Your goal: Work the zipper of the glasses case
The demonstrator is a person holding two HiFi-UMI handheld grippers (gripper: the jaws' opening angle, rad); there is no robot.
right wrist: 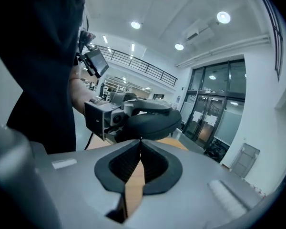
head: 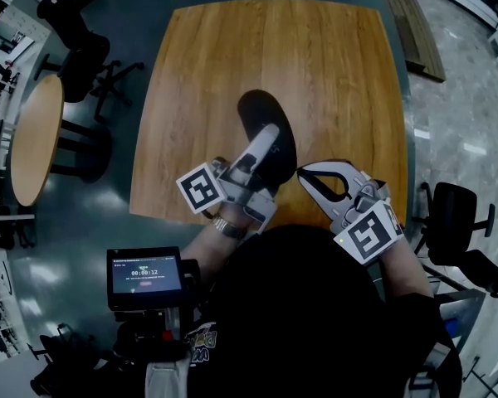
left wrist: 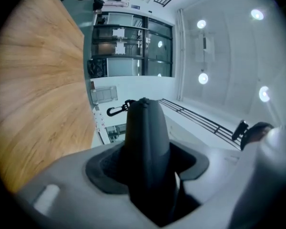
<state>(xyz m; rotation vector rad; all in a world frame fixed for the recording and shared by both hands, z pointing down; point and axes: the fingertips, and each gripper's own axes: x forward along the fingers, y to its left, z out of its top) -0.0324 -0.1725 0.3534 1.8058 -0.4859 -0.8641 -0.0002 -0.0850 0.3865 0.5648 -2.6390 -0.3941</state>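
The step in hand seems to be the taking of the zipper, before any pull along the seam. The left gripper [head: 268, 139] carries the glasses case [head: 261, 113] above the table [head: 332, 65]. Its fingers [left wrist: 71, 175] are clenched on the case, one on each side. The case stands out forward past their tips, and a small hook [left wrist: 115, 110] shows at its far end.

The right gripper [right wrist: 140, 139] is completely closed. Its fingers [right wrist: 76, 185] meet at the tips with no gap, and there the tips are right at the lower edge of the case. Whether they pinch the zipper tab there, or only touch the edge, is too small to tell.

In my judgement the next move needs a sure hold on the tab. After that comes a steady pull along the edge of the case, while the left fingers keep the case from turning.
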